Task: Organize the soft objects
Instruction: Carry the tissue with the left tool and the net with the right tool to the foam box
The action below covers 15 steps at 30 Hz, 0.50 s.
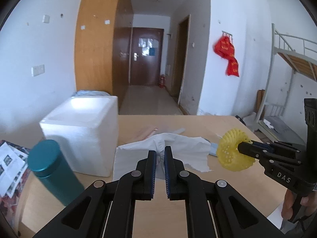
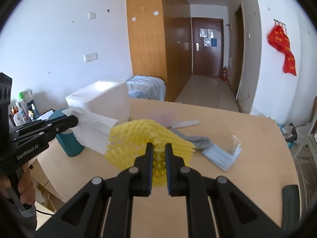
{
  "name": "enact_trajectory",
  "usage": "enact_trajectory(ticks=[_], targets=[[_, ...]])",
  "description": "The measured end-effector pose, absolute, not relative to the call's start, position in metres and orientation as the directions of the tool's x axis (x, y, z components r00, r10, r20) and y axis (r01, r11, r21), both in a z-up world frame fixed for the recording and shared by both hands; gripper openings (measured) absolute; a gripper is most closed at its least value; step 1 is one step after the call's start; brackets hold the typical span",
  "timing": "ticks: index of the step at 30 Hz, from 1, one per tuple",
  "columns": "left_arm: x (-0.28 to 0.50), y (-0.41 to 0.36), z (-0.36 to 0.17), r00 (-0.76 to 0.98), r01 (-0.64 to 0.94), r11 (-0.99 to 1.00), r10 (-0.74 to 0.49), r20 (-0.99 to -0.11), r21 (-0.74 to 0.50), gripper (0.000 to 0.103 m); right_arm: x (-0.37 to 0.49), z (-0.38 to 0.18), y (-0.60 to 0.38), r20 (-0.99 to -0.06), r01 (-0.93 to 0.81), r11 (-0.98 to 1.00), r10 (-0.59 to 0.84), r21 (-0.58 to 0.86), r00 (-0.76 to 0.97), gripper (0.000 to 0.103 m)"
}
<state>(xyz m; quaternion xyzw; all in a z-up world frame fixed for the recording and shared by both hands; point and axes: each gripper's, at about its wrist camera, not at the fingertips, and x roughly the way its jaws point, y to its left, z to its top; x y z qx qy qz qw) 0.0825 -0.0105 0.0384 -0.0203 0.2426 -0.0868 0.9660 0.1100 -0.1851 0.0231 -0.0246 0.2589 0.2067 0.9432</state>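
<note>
My left gripper (image 1: 160, 150) is shut on a white paper tissue (image 1: 184, 148), which hangs lifted above the wooden table (image 1: 227, 123). In the right wrist view the same tissue (image 2: 93, 130) droops from the left gripper (image 2: 76, 121) at the left. My right gripper (image 2: 158, 147) is shut on a yellow foam net sleeve (image 2: 134, 138), also held off the table. The net (image 1: 229, 152) and the right gripper (image 1: 240, 145) show at the right of the left wrist view. A white foam box (image 1: 83, 127) stands open at the table's left.
A teal bottle (image 1: 51, 166) stands in front of the foam box (image 2: 105, 101). A blue face mask (image 2: 221, 154), a grey cloth (image 2: 190, 136) and a white strip (image 2: 186, 124) lie on the table (image 2: 247, 134). Magazines (image 1: 11, 164) lie at the left edge. A hand (image 1: 289, 202) grips the right handle.
</note>
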Motion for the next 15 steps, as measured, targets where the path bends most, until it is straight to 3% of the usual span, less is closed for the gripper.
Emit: enact_trajectory(ticks=[15], targets=[[0.041, 0.04, 0.06, 0.909, -0.015, 0.997, -0.016, -0.416, -0.072, 0.009, 0.104, 0.036, -0.125, -0.461, -0.562, 0.825, 0.521, 0.059, 0.718, 0.014]])
